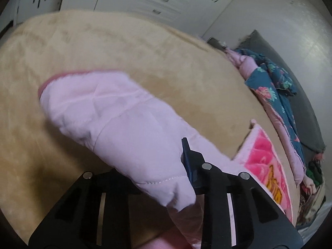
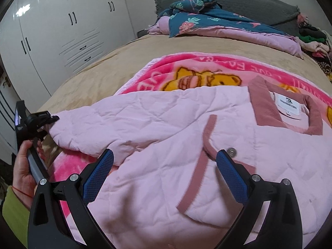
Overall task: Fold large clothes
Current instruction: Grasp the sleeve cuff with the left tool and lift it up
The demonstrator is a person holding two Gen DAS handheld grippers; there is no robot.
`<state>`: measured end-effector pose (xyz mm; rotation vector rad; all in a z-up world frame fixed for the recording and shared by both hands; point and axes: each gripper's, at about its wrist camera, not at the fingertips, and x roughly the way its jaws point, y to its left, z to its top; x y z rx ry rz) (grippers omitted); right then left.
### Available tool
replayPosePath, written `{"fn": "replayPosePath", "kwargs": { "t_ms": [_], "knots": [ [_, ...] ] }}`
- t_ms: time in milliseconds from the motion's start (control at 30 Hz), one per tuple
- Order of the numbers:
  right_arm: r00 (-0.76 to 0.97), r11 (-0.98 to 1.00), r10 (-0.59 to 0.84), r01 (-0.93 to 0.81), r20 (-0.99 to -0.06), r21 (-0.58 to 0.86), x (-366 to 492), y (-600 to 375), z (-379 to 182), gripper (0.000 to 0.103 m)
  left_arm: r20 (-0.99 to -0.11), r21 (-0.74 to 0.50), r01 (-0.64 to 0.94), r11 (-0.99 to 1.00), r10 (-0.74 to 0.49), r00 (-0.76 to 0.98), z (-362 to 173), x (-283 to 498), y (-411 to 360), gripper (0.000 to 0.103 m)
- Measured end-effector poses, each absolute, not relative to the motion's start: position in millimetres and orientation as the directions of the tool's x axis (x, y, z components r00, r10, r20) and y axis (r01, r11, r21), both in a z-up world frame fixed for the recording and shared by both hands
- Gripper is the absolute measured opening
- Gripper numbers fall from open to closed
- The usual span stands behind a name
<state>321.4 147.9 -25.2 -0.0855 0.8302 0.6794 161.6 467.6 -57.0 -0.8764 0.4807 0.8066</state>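
Soft, even indoor light fills both views, fairly dim and slightly warm. The one strong glare is on the glossy white wardrobe, where bright patches shine on its upper doors. In the left wrist view the pink quilted jacket's sleeve and the tan bedspread behind it are smeared with motion blur, and a faint shadow lies under the sleeve. The right wrist view is sharper. Fisheye bending curves the wardrobe and darkens the corners of both pictures.
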Motion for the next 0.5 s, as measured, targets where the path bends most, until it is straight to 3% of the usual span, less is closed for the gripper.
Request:
{"fn": "replayPosePath", "kwargs": {
  "t_ms": [200, 500],
  "knots": [
    [0.508, 0.805, 0.525, -0.556, -0.683, 0.206, 316.5, 119.4, -14.5, 0.099, -0.585, -0.492, -0.734, 0.468, 0.446, 0.677, -11.1, 169.1, 440.0, 0.017],
    [0.569, 0.837, 0.506, -0.504, -0.648, 0.211, 305.1, 70.7, 4.0, 0.099, -0.457, -0.522, -0.599, 0.607, 0.394, 0.798, 45.6, 180.6, 386.7, 0.015]
  ]
}}
